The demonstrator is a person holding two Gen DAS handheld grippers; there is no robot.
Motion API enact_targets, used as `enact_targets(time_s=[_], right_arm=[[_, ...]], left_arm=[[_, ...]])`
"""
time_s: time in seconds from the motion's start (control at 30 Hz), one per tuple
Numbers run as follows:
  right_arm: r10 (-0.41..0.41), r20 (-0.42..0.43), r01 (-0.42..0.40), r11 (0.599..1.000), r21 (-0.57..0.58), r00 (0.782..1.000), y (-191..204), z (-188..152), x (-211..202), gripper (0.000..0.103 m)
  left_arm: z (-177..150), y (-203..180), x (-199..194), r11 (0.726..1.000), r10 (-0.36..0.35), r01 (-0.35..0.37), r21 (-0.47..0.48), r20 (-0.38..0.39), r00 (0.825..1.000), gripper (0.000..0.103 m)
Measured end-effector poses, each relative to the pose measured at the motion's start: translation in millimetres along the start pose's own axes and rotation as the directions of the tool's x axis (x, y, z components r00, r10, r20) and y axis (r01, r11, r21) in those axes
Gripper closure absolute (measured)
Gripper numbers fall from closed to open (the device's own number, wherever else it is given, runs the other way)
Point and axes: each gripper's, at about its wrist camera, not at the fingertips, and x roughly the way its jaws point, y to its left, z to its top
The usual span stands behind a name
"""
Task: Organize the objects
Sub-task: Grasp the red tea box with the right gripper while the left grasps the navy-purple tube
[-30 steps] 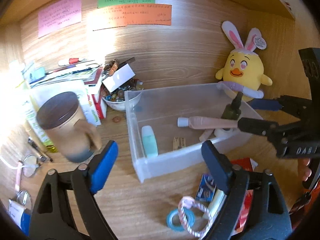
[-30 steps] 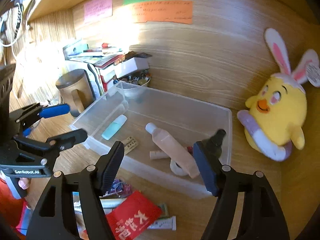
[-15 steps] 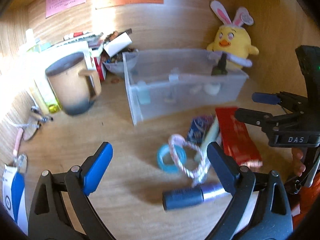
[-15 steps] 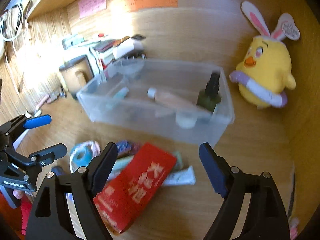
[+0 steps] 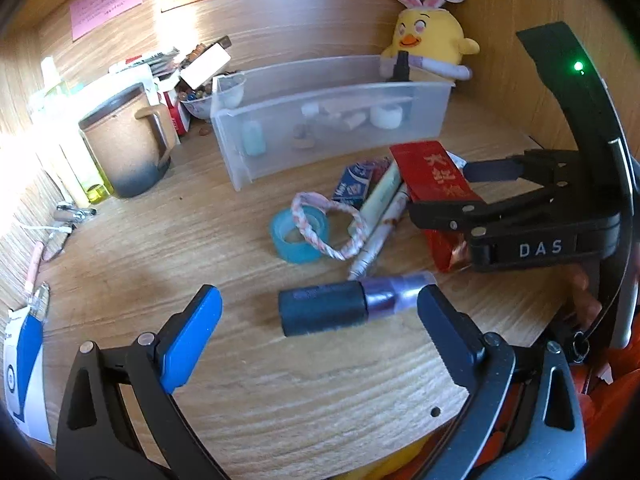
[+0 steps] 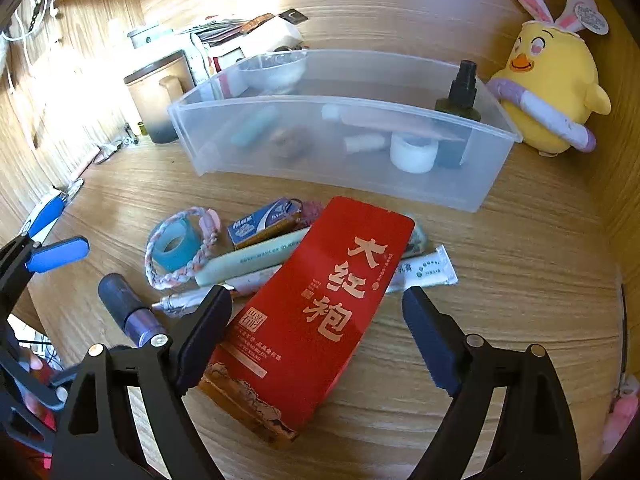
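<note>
Jaws on my left gripper and right gripper had just been opening, empty; centring over dark bottle and red box, lower centre, seemed advisable.

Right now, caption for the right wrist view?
Open right tongs over a red packet, clear bin behind.

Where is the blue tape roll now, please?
In the left wrist view the blue tape roll lies on the desk, inside the braided cord loop, before the clear bin.
</note>
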Motion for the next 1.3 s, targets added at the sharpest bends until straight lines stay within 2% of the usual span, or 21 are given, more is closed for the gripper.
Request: enact_targets(time_s=[0.13, 0.3, 0.63, 0.8, 0.83, 0.9, 0.97, 1.0, 1.3], right_arm=[[-0.014, 0.002, 0.014, 1.0, -0.018, 1.0, -3.6, -6.2, -5.6, 0.018], [-0.046, -0.001, 0.045, 0.999, -0.017, 0.999, -16.9, -14.6, -16.7, 0.018], [-0.016, 0.007, 0.016, 1.0, -0.015, 1.0, -9.3, -33.9, -25.7, 0.017], [-0.018, 0.017, 0.018, 1.0, 0.014, 1.0, -12.5, -40.0, -19.5, 0.017], [-0.02, 0.023, 0.019, 1.0, 0.025, 1.0, -15.4, -40.9, -19.3, 0.019], [-0.027, 0.035, 0.026, 0.999, 0.032, 0.999, -18.4, -43.0, -20.9, 0.023], [-0.03, 0.047, 0.028, 0.999, 0.035, 0.998, -21.2, -44.4, -23.4, 0.043], [-0.027, 0.05, 0.025, 0.999, 0.035, 0.998, -21.9, -44.9, -24.4, 0.048], [-0.007, 0.116, -0.002, 0.997, 0.071, 0.993, -31.1, -44.5, -43.0, 0.05]], left_arm=[[-2.1, -3.2, 1.5, 1.0, -0.027, 0.027, -0.007, -0.002, 1.0, 0.004], [-2.9, -11.2, 7.4, 1.0, -0.026, 0.026, 0.004, -0.011, 1.0, 0.003], [-0.7, -11.7, 26.8, 0.999, -0.031, 0.029, -0.039, -0.058, 0.998, 0.003], [-1.4, -8.4, 25.1, 0.998, -0.028, 0.025, -0.055, -0.041, 0.999, 0.005], [-1.4, -8.4, 24.3, 0.998, -0.028, 0.026, -0.058, -0.037, 0.999, 0.009], [-1.2, -9.9, 23.0, 0.999, -0.018, 0.017, -0.052, -0.032, 0.999, 0.011], [-1.2, -10.3, 22.4, 0.998, -0.017, 0.015, -0.057, -0.023, 1.0, 0.011], [-1.2, -10.4, 22.2, 0.998, -0.017, 0.016, -0.059, -0.021, 1.0, 0.011], [10.9, -11.6, 0.7, 0.998, -0.016, 0.018, -0.053, 0.044, 0.999, 0.011]])
